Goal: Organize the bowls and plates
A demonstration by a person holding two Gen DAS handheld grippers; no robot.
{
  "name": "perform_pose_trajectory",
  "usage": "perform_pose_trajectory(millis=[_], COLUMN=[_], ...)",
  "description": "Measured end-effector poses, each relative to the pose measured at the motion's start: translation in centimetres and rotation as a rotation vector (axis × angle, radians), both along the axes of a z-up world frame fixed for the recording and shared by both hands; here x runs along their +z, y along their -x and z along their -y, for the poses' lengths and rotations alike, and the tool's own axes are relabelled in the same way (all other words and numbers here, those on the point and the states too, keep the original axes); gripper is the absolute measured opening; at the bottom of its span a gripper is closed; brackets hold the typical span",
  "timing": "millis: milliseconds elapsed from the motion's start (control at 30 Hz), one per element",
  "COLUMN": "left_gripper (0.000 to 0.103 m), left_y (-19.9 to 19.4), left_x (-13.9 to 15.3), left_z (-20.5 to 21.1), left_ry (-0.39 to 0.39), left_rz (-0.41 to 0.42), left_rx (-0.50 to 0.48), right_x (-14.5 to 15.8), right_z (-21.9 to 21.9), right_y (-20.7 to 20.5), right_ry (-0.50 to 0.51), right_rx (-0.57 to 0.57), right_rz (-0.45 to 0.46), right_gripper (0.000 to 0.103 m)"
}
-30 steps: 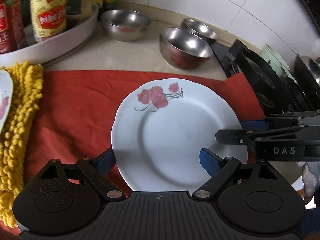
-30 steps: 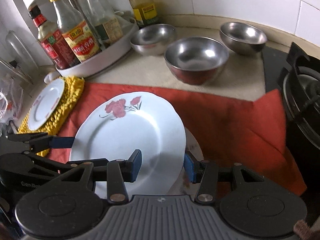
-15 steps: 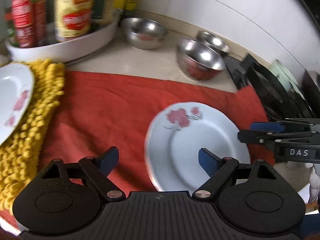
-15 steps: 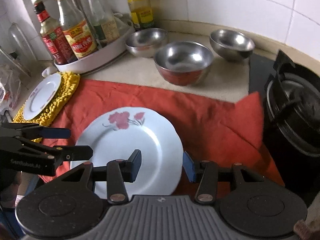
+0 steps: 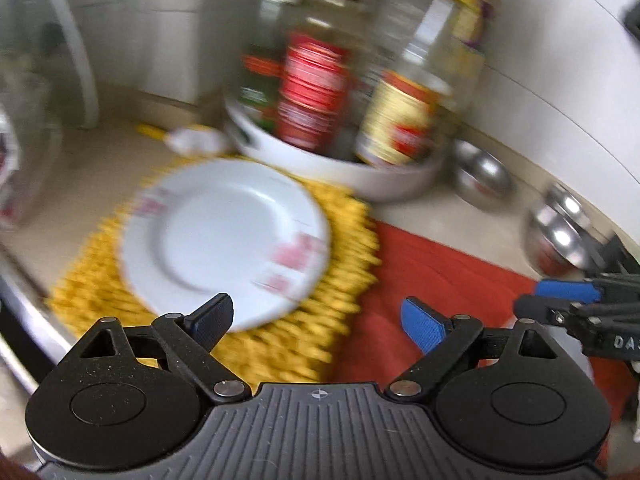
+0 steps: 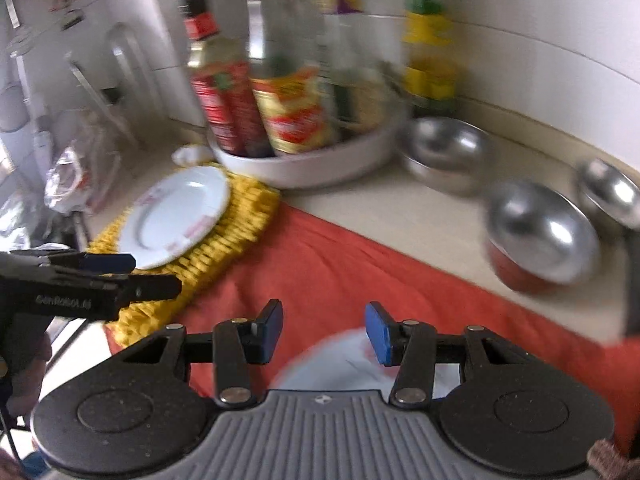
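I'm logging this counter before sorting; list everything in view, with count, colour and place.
plate: one, white with red flowers, on the mat
second plate: one, white, on the cloth under the right gripper, mostly hidden
bowls: three, steel, on the counter along the wall
mat: one, yellow, left of the cloth
cloth: one, red, spread on the counter
tray: one, white, behind the mat, holding bottles
bottles: several, blurred, red and yellow labels
stove: black, far right edge
left gripper: jaws opening, nothing between them
right gripper: part open, empty
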State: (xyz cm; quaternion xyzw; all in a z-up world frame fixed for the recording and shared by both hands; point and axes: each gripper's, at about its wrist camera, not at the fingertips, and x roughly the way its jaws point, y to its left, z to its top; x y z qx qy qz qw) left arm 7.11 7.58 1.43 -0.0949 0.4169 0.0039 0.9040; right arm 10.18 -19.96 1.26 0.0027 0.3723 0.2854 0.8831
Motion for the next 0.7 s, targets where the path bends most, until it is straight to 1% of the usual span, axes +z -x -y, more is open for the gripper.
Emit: perform_pose_trajectory(millis=[167, 267, 500, 600, 700], left_gripper=[0.095, 0.095, 0.095, 0.095, 0.095], left_y=[-0.9, -1.7, -4.1, -5.1, -5.8], left_x=[0.1, -0.4, -2.5, -3.3, -3.6], left_z=[-4.8, -6.9, -10.0, -10.8, -10.9], left_ry=[-0.024, -0.012, 0.013, 0.04, 0.053], left_rz=[0.008, -0.001, -0.049, -0.064, -0.067], left_rx=[0.085, 0.112, 0.106, 0.1, 0.072], right_x=[0.3, 0.2, -1.0, -1.6, -2.2], right_z=[-4.8, -7.5, -12.7, -14.3, -15.5], right_y=[-1.5, -2.6, -6.0, -7.5, -8.6], right_ry=[0.012, 0.023, 0.049, 0.051, 0.045], right_rx=[0.068, 0.094, 0.111, 0.115, 0.126], right_rz=[0.023, 0.014, -0.035, -0.059, -0.08], right_gripper=[0.043, 0.043, 0.043, 0.043, 0.043])
